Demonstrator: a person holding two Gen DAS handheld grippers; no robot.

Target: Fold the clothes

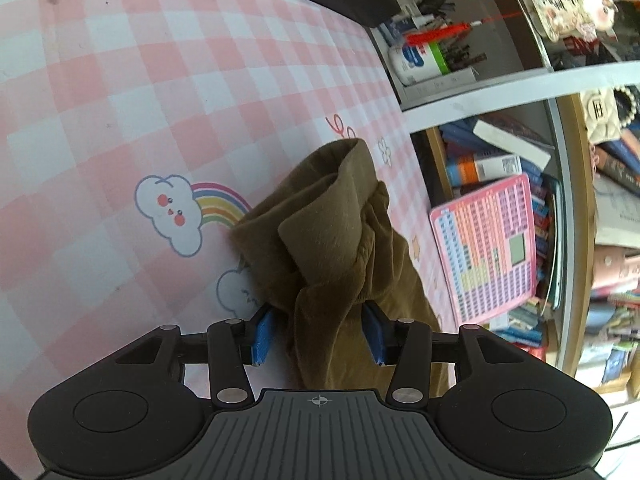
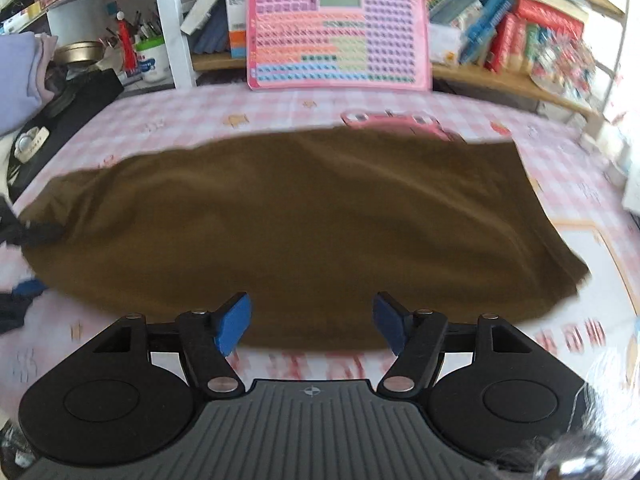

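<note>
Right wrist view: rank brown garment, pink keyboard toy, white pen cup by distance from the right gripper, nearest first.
1. Brown garment: spread on the checked cloth just ahead of the open right gripper.
2. Pink keyboard toy: propped on the shelf beyond the table's far edge, centre.
3. White pen cup: far left, on the shelf.

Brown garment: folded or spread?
Mostly spread: the brown garment lies flat across the checked cloth, one end bunched in the left claw.
</note>
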